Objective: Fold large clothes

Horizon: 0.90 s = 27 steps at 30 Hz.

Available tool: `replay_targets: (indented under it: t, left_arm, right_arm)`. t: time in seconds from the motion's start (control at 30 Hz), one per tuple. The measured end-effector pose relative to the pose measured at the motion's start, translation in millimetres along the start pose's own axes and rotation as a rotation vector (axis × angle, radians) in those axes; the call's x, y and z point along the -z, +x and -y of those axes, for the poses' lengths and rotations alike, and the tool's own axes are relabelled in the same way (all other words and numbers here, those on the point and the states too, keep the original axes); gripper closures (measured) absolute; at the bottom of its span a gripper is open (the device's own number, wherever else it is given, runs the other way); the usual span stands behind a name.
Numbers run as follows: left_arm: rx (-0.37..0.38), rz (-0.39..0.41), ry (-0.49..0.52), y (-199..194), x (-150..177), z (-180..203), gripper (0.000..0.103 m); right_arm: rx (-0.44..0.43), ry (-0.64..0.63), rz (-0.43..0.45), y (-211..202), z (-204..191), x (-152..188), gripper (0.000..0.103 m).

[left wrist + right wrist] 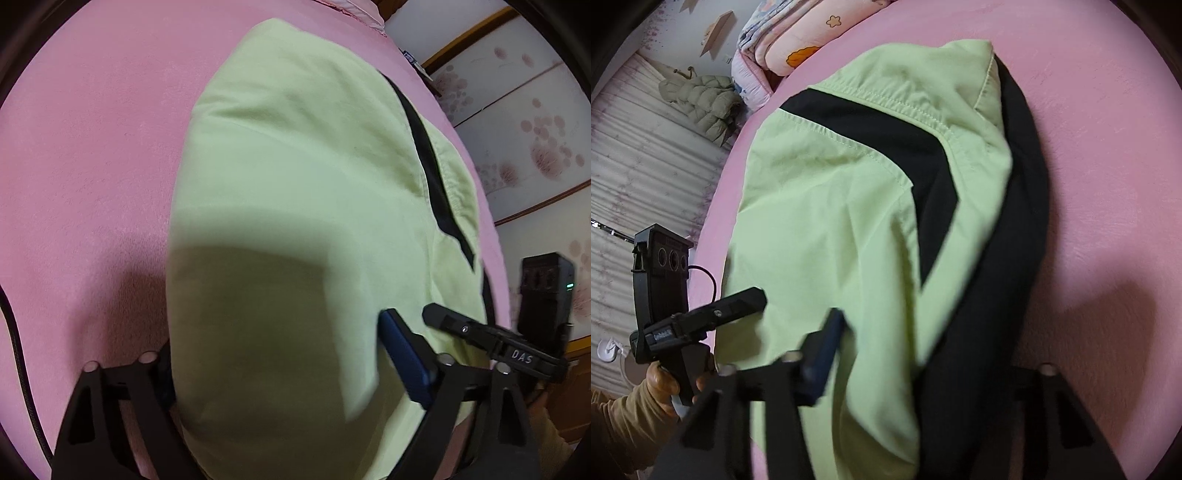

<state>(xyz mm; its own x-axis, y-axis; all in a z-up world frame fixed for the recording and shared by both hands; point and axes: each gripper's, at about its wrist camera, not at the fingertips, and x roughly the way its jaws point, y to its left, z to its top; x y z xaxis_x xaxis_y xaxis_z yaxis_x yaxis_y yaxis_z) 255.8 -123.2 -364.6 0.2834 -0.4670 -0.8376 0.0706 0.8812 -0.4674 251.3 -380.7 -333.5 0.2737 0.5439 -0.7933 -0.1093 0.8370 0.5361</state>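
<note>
Pink sheet (92,155) covers the bed in the left wrist view, and one light green garment (295,177) lies on it, running from the near edge toward the far end. A thin black stripe (424,147) runs down its right side. Bare sheet stretches wide on the garment's left side; on its right only a narrow strip of sheet shows before the bed's edge, with a flower-patterned wall panel (517,129) beyond. The left gripper (273,369) straddles the near end of the garment, its fingers wide apart with the cloth bulging between them; whether the blue pad (402,354) presses the fabric I cannot tell. The other gripper (491,336) shows at the right edge of the bed.

From the right wrist view, the same garment (831,221) lies with a black band (923,155) across it and a black panel (1004,258) along its right side. Open pink sheet (1108,147) spreads to the right and beyond the far end. At the bed's far left corner sits one folded quilt (786,40); one puffy jacket (701,103) hangs past the left edge. The right gripper (923,354) has cloth between its fingers, but blur hides whether it is pinched. A hand (661,384) in a tan sleeve holds the left gripper (713,317) at the left edge.
</note>
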Motion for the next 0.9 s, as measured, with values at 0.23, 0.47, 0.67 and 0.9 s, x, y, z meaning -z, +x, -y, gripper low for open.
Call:
replay_targets:
  t: [0.23, 0.47, 0.67, 0.9]
  left_arm:
    - [-0.058, 0.048, 0.034, -43, 5, 28, 0.060]
    - [-0.041, 0.039, 0.045, -103, 22, 43, 0.063]
    - [-0.049, 0.048, 0.080, -173, 41, 43, 0.063]
    - [-0.074, 0.053, 0.074, -253, 48, 28, 0.063]
  right_arm:
    - [0.140, -0.065, 0.036, -25, -51, 1, 0.087]
    - [0.215, -0.107, 0.072, -73, -114, 15, 0.089]
    - [0.219, -0.138, 0.081, -102, -172, 35, 0.090]
    - [0.184, -0.189, 0.080, -119, -247, 51, 0.090]
